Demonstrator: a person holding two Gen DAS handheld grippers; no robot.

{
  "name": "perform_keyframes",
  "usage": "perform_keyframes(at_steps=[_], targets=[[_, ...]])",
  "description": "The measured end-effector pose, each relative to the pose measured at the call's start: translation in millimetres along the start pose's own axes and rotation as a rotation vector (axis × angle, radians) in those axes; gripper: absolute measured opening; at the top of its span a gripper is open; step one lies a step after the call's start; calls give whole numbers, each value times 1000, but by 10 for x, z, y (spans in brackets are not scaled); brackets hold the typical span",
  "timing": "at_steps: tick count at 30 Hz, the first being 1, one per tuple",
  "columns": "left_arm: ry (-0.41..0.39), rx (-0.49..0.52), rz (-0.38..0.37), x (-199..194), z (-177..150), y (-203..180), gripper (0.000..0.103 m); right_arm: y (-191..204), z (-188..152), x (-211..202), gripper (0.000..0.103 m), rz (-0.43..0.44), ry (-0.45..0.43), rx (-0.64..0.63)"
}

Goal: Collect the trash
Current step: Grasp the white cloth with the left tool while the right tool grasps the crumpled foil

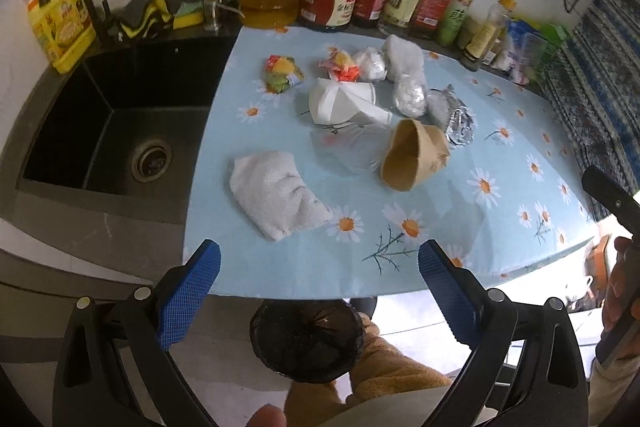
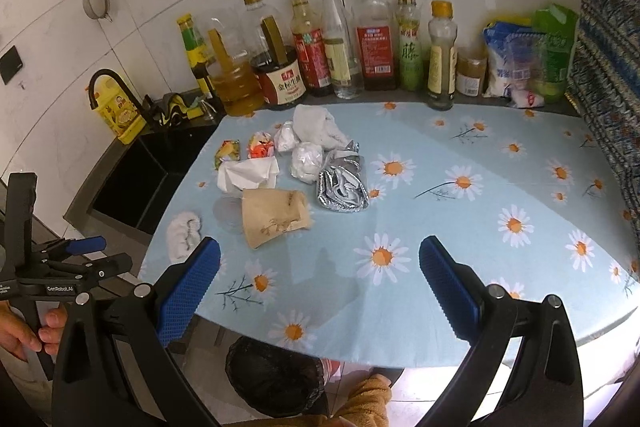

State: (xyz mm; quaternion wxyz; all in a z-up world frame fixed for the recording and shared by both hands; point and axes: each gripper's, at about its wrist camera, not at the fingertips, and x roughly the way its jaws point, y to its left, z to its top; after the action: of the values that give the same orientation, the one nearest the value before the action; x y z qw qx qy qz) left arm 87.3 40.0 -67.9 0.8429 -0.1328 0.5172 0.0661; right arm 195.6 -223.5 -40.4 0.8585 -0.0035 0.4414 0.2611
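Left wrist view shows the trash heaped near the middle of the table, on its blue daisy-print cloth. A brown paper cup lies on its side with its mouth toward the camera, just beside a clear plastic lid. Behind them sit a crumpled white paper wad, a silver foil pouch, white plastic balls and two coloured snack wrappers. A folded white paper towel lies apart, nearest the table's front edge.

Left gripper hangs over that front edge, jaws spread wide and holding nothing; the paper towel is the closest piece ahead of it. In the right wrist view the right gripper is likewise parted and empty, above bare cloth to the right of the pile.

Below the table edge, between the two grippers, stands a bin lined with a black bag, beside a tan sleeve.

A row of oil and sauce bottles lines the back wall behind the trash, with bagged goods at the right end. Left of the table lies a black sink with a yellow detergent bottle and a sponge at its rim.
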Motion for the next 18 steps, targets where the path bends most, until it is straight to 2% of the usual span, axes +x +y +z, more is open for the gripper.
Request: perform_keyframes(at_steps=[9, 18], targets=[[59, -71, 24, 418, 196, 104, 96, -224, 308, 625, 92, 24, 82, 2], [110, -209, 30, 824, 303, 341, 95, -304, 626, 1137, 89, 61, 142, -31]])
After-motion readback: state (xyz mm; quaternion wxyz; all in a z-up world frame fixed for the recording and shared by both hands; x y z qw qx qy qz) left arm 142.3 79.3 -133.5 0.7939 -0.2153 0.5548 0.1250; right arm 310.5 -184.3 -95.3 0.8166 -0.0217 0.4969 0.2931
